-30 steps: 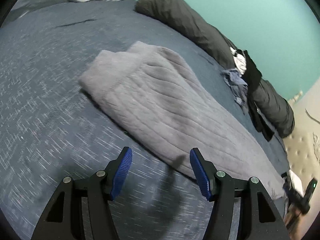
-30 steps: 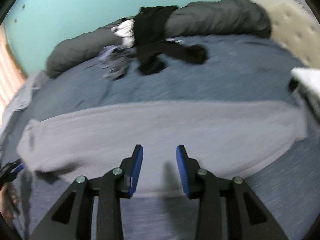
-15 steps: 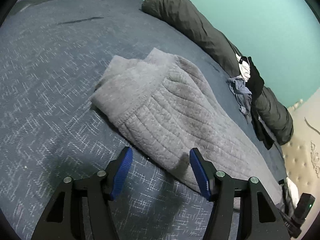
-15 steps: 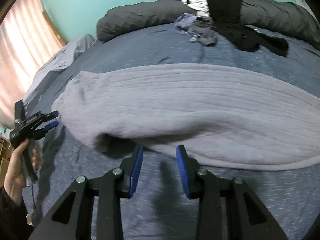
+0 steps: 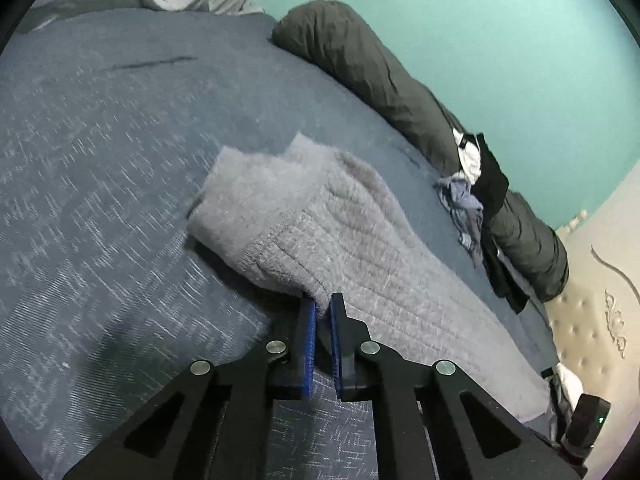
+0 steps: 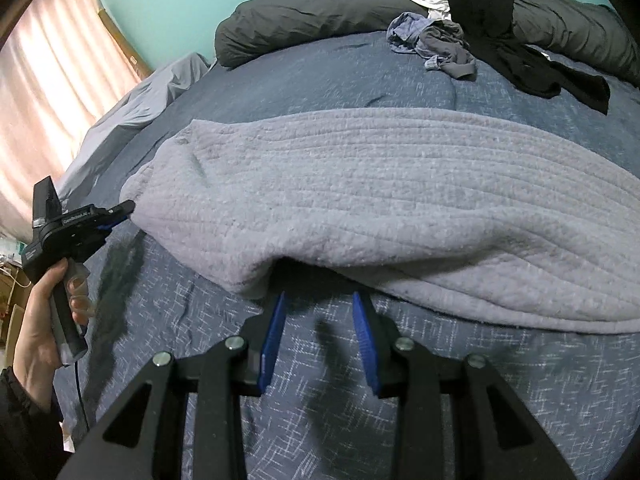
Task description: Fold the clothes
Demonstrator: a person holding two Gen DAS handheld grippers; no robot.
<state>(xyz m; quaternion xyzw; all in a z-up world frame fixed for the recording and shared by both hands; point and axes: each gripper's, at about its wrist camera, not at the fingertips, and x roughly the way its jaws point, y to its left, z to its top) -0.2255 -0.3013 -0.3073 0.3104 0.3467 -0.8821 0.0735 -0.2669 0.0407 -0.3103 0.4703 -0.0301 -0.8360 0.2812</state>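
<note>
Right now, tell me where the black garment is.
In the right wrist view, the black garment lies upper right, draped over the dark rolled duvet, beside the crumpled blue-grey clothes.

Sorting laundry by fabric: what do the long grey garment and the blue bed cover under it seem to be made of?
Grey garment: looks like a soft, fuzzy fleece or plush knit, matte, with a raised nap and stitched parallel ribs.
Bed cover: seems a flat woven fabric, matte, dark blue flecked with short pale dashes; the exact fibre cannot be told.

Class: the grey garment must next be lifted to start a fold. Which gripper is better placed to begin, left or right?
Left. The left gripper is already pinched on the grey garment's edge. The right gripper is open, just short of it, gripping nothing.
</note>
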